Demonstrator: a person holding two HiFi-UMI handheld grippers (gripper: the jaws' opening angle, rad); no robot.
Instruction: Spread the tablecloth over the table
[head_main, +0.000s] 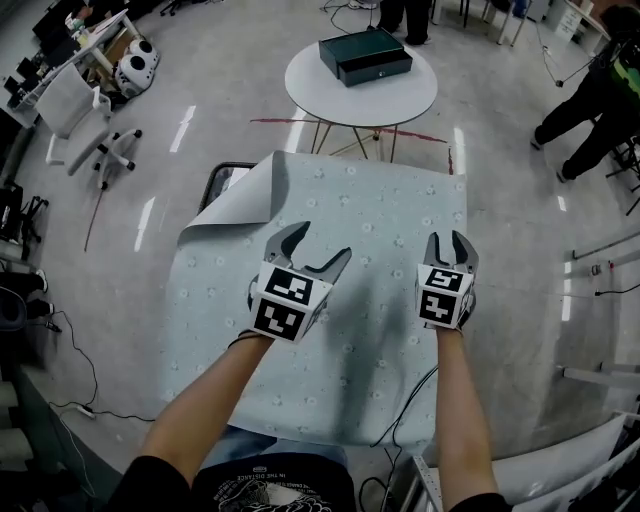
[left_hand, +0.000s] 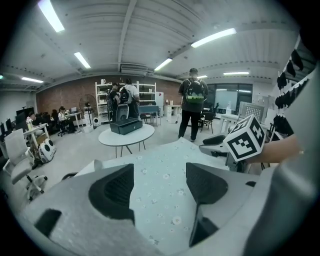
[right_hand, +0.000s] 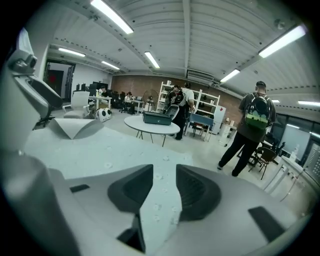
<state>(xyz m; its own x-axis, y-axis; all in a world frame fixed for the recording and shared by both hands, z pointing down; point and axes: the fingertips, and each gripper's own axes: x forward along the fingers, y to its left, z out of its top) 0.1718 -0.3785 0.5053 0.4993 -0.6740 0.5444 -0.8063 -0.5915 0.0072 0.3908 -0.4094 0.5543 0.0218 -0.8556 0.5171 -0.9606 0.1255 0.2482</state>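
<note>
The pale blue tablecloth (head_main: 360, 240) with small flowers lies over the table. Its far left corner (head_main: 240, 192) is folded back, showing the white underside and a bare dark table corner (head_main: 215, 180). My left gripper (head_main: 322, 243) hovers over the cloth's middle left, jaws wide open with nothing between them (left_hand: 157, 175). My right gripper (head_main: 449, 242) hovers near the cloth's right edge. Its jaws stand a little apart, and only the flat cloth below shows through the gap (right_hand: 165, 180). The folded corner (right_hand: 75, 125) also shows in the right gripper view.
A round white table (head_main: 400, 100) bearing a dark green box (head_main: 365, 55) stands just beyond the cloth's far edge. A white office chair (head_main: 75, 105) is at the far left. A person (head_main: 590, 110) stands at the far right. Cables trail on the floor near me.
</note>
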